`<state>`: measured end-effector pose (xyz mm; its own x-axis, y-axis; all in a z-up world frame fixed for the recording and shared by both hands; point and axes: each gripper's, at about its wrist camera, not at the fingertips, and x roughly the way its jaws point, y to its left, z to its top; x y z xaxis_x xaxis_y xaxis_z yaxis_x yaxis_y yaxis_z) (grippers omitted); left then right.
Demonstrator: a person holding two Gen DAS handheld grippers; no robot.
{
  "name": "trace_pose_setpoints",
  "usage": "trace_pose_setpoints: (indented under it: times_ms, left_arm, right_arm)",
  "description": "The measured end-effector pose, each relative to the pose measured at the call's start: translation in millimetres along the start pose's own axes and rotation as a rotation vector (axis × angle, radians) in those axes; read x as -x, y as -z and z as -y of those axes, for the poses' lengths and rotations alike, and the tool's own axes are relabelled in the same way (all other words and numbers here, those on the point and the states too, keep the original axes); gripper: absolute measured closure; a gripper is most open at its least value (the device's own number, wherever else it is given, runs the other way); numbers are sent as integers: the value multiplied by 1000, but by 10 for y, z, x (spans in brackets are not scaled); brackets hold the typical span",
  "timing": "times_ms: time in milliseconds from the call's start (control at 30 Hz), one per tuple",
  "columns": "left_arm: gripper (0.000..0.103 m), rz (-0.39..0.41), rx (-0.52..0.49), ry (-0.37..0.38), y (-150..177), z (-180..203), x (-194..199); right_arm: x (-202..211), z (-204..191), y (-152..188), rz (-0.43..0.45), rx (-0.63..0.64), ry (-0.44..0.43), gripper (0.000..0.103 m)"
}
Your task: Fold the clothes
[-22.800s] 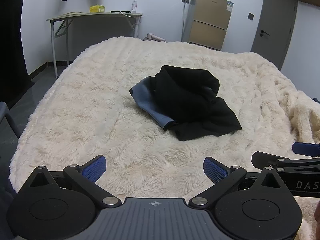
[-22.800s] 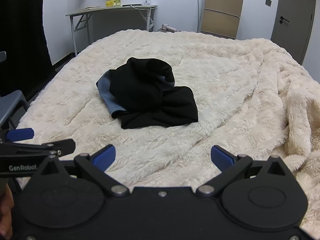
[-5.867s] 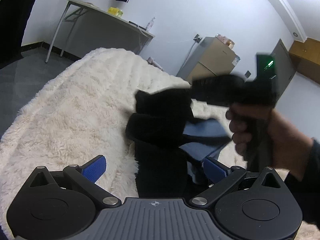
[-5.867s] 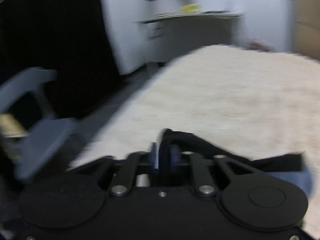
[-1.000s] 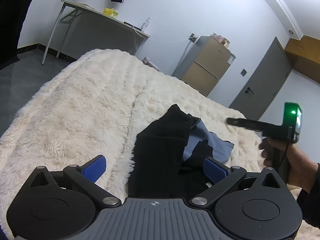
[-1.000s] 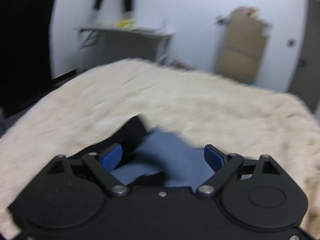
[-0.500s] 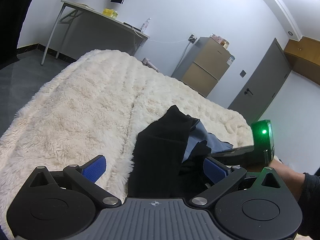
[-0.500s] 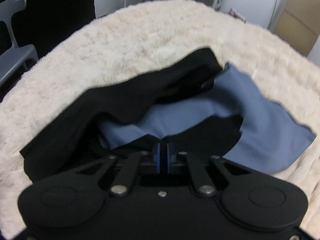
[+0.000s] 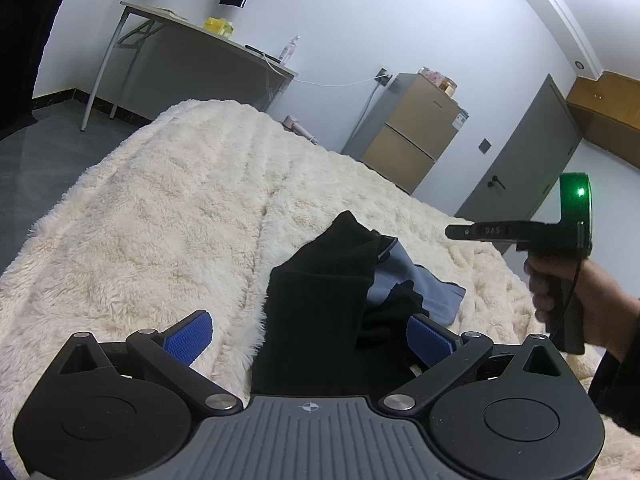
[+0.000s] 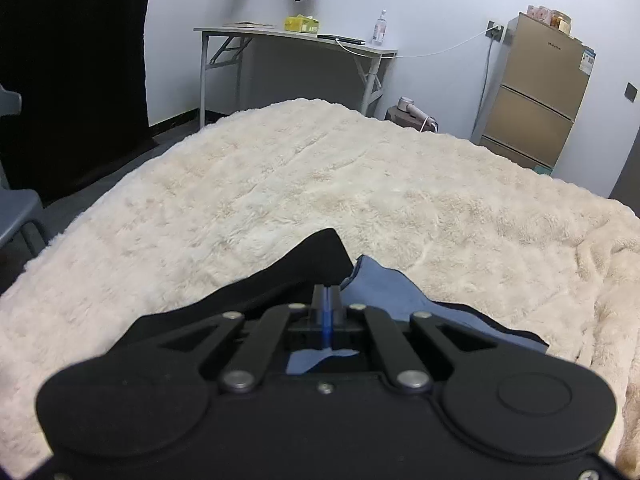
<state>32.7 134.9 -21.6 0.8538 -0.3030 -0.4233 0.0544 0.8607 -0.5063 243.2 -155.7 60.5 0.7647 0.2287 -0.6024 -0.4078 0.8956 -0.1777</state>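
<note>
A crumpled black garment (image 9: 316, 300) with a blue-grey inner side (image 9: 416, 286) lies on the cream fluffy blanket (image 9: 168, 216). My left gripper (image 9: 308, 336) stands open low over the blanket, and the black cloth lies between its blue pads (image 9: 188, 338) without being pinched. A hand (image 9: 560, 284) holds my right gripper (image 9: 454, 233) in the air to the right of the garment, shut, with no cloth hanging from it. In the right wrist view, the right gripper (image 10: 326, 300) has its pads pressed together. The garment (image 10: 296, 268) lies just beyond and below it.
A grey folding table (image 10: 296, 36) with a bottle and a yellow box stands at the far wall. To the right are a tan cabinet (image 10: 540, 96) and a grey door (image 9: 520, 176). A grey chair (image 10: 16, 212) sits off the bed's left edge. Bunched blanket folds (image 10: 612, 264) lie at the right.
The right gripper, open a second ago, shut low at the garment and has since lifted up and to the right, still shut. The left gripper and the garment have hardly moved.
</note>
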Motion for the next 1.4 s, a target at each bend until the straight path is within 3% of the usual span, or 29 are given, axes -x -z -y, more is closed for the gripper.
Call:
trace_pose_setpoints:
  times_ms: [67, 133, 200, 267, 500, 567, 633, 733, 800, 1067, 1400]
  left_arm:
    - [0, 1, 1, 0, -3, 2, 4]
    - [0, 1, 1, 0, -4, 1, 8]
    - [0, 1, 1, -1, -2, 1, 13]
    - [0, 1, 1, -1, -2, 3, 15]
    - [0, -2, 1, 0, -6, 9, 9]
    - [0, -2, 1, -1, -8, 8, 11]
    - [0, -3, 2, -1, -9, 4, 9]
    - [0, -5, 5, -1, -10, -4, 1]
    - [0, -7, 2, -2, -8, 1, -6]
    - [0, -10, 2, -2, -8, 0, -15]
    - [0, -11, 1, -4, -10, 3, -19]
  right_arm:
    - [-20, -1, 16, -12, -2, -22, 93]
    - [-63, -57, 81, -32, 3, -49, 61]
    - [-134, -145, 185, -60, 8, -69, 49]
    - [-213, -214, 286, -92, 9, -84, 42]
    - [-460, -362, 595, -191, 26, -91, 33]
    - [-531, -404, 684, -219, 31, -93, 36]
    - [-602, -446, 772, -247, 36, -95, 64]
    - [-627, -488, 798, -253, 48, -79, 83]
    - [-573, -494, 737, -218, 60, -59, 89]
    - [-288, -341, 518, -77, 16, 10, 92]
    - [265, 93, 216, 184, -94, 166, 92]
